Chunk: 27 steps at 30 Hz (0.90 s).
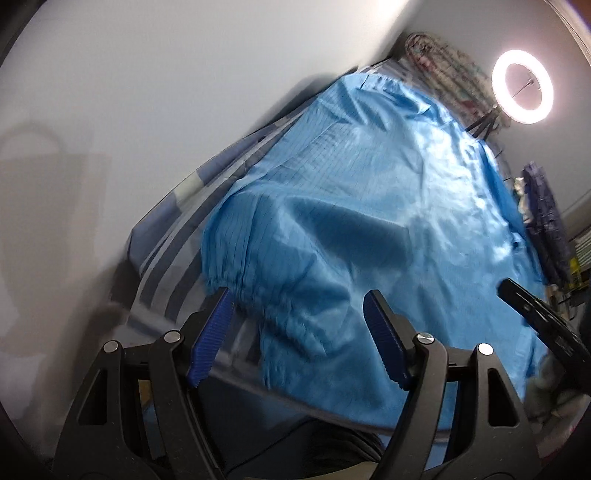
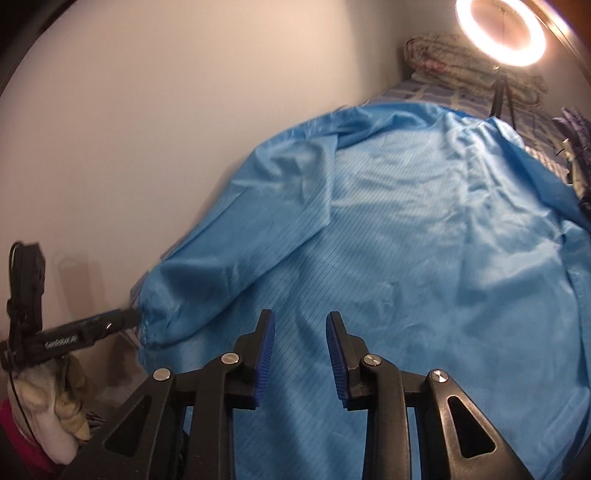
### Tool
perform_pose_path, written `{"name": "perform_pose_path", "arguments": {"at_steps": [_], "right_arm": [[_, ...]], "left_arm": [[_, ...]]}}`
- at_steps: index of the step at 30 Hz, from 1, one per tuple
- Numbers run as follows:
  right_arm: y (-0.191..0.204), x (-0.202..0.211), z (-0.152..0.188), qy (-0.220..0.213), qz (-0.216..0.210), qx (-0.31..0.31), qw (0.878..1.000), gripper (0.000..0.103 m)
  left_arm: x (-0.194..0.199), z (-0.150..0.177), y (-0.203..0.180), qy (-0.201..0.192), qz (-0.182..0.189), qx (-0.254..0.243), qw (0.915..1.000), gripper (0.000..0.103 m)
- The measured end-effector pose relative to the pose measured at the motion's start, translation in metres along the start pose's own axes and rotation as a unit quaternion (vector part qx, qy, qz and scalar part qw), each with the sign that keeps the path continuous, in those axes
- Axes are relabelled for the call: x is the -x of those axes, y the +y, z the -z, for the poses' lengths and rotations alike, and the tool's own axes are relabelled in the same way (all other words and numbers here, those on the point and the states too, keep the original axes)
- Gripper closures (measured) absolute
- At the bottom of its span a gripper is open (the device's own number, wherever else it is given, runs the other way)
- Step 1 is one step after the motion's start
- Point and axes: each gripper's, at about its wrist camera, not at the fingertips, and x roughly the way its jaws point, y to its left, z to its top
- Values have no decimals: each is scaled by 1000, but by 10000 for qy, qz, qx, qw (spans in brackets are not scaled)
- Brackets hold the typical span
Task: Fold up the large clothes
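Observation:
A large light-blue coat (image 1: 369,203) (image 2: 424,240) with thin dark stripes lies spread over the bed. Its left sleeve is folded in along the body and ends in a gathered elastic cuff (image 1: 236,291) (image 2: 147,325). My left gripper (image 1: 297,295) hangs over that cuff with its jaws wide apart and the pads clear of the cloth. In the right wrist view, one of its black fingers (image 2: 110,320) reaches the cuff's edge. My right gripper (image 2: 301,314) hovers above the coat's lower body, jaws narrowly apart with nothing gripped.
The bed has a blue-grey checked sheet (image 1: 177,258) (image 2: 424,92) and stands against a white wall (image 2: 166,110). A ring light (image 1: 522,86) (image 2: 500,29) and a rolled floral quilt (image 2: 461,62) are at the far end. Purple clothing (image 2: 576,136) lies at the right. A gloved hand (image 2: 55,406) holds the left gripper.

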Motion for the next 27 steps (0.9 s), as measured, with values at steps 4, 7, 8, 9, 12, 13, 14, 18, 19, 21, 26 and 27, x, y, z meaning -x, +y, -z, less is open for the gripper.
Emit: {"name": "perform_pose_path", "arguments": {"at_steps": [4, 7, 8, 9, 12, 13, 14, 18, 19, 21, 26, 27], "right_arm": [[1, -13, -2, 109, -77, -43, 9999, 76], [-1, -21, -5, 147, -149, -106, 9997, 78], [-2, -22, -8, 150, -189, -151, 9996, 78], [-2, -24, -9, 146, -224, -190, 9995, 79], [-4, -35, -19, 174, -380, -393, 9984, 80], [-4, -39, -22, 185, -454, -464, 9977, 81], [-4, -45, -27, 194, -538, -544, 9969, 81], [-1, -68, -44, 225, -774, -807, 9935, 82], [0, -74, -49, 229, -833, -877, 9924, 83], [3, -87, -58, 253, -965, -961, 9904, 83], [20, -114, -71, 888, -996, -517, 9897, 83], [19, -110, -72, 939, -953, -415, 9901, 82]], "left_arm": [[-16, -7, -11, -123, -439, -459, 9979, 102], [-5, -11, -18, -482, -345, -753, 9954, 102], [4, -12, -22, -672, -354, -908, 9930, 102], [12, -13, -25, -843, -365, -1042, 9903, 102], [38, -16, -35, -1252, -308, -1355, 9823, 102], [47, -17, -39, -1381, -272, -1485, 9789, 102], [54, -18, -42, -1476, -261, -1587, 9759, 103], [82, -16, -55, -1869, -272, -2113, 9590, 103], [87, -15, -58, -1956, -254, -2254, 9541, 103], [93, -15, -67, -2074, -243, -2489, 9458, 103], [95, -5, -75, -2328, -305, -2976, 9254, 103], [95, -4, -75, -2343, -274, -2993, 9246, 103]]}}
